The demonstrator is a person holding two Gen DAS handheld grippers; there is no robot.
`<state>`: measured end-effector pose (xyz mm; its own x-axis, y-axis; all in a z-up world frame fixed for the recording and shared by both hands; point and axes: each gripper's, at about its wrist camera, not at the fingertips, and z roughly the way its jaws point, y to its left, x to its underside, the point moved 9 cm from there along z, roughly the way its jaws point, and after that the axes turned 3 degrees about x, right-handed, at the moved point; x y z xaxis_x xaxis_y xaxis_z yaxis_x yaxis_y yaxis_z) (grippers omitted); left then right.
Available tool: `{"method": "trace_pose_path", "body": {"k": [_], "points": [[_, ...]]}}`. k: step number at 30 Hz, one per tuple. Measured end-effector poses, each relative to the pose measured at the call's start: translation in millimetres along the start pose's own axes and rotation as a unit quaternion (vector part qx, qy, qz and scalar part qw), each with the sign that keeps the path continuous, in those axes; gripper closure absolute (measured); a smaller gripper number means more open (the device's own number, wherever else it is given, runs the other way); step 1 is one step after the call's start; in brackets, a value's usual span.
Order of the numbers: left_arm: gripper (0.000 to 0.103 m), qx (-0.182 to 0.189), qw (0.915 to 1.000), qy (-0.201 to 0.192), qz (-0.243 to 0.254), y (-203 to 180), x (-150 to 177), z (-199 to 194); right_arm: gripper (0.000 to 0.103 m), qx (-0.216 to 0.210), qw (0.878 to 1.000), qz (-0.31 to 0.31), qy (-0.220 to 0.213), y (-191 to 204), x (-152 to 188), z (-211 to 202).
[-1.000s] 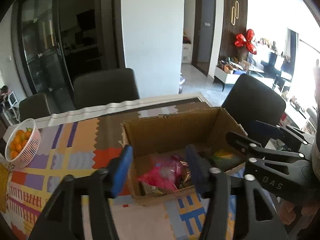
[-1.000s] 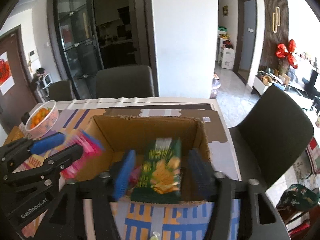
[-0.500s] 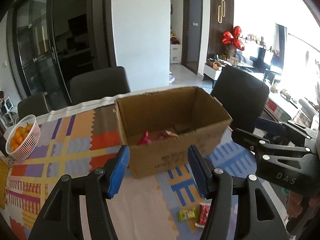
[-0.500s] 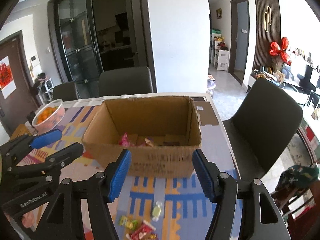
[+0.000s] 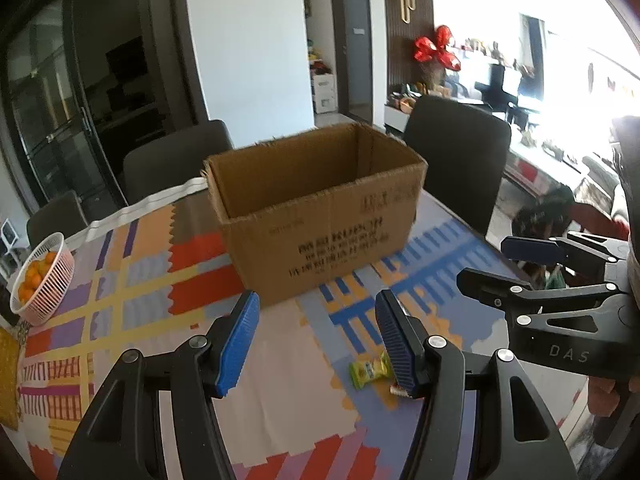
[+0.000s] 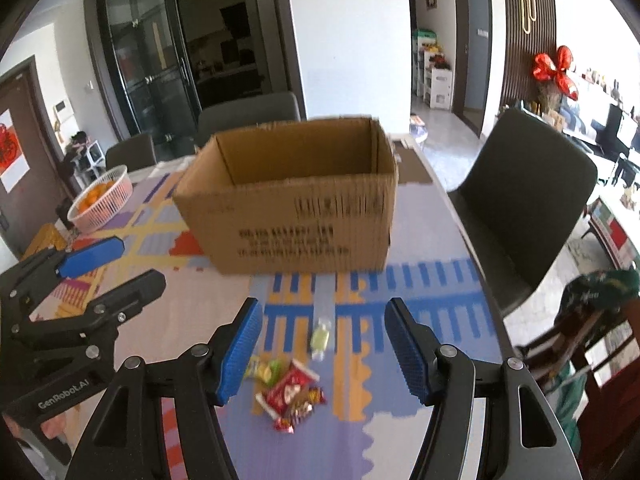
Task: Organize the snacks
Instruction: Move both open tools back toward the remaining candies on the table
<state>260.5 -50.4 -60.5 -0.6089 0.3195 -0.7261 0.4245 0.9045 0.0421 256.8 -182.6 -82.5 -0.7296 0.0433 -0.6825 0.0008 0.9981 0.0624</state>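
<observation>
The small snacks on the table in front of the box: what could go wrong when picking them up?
1. The red packet lies among other candies, so the right hand-held gripper may grab several or push them apart.
2. The pale candy looks thin and could slip.
3. The cardboard box has tall walls; a hand-held gripper could bump it.

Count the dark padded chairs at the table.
3 chairs: one behind the box, one further left near the basket, one on the right. More may be hidden.

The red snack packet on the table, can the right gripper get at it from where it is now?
Probably yes: the red snack packet lies uncovered just ahead of the open, empty right gripper, with nothing between them.
</observation>
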Motion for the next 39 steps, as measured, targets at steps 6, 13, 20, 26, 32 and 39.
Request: {"method": "trace_pose_path", "body": {"k": [6,13,20,26,32,39], "points": [[0.043,0.007,0.9993,0.024,0.029,-6.3,22.5,10.3,0.039,0.002,1.000,-0.009,0.029,6.4,29.2,7.6],[0.043,0.022,0.9965,0.057,0.057,-13.8,46.7,26.1,0.039,0.003,0.998,-0.015,0.058,10.8,53.1,20.0],[0.043,0.039,0.9927,0.089,0.071,-19.4,68.9,44.8,0.039,0.000,0.996,-0.012,0.093,12.3,78.0,35.7],[0.043,0.051,0.9895,0.112,0.075,-21.7,85.2,58.6,0.039,-0.002,0.993,-0.006,0.119,12.8,98.7,48.9],[0.043,0.059,0.9864,0.132,0.078,-23.9,97.4,72.9,0.039,-0.002,0.991,-0.005,0.132,12.9,109.0,56.6],[0.043,0.072,0.9837,0.144,0.080,-28.6,101.1,88.5,0.040,-0.001,0.990,0.001,0.141,11.1,113.0,65.7]]}}
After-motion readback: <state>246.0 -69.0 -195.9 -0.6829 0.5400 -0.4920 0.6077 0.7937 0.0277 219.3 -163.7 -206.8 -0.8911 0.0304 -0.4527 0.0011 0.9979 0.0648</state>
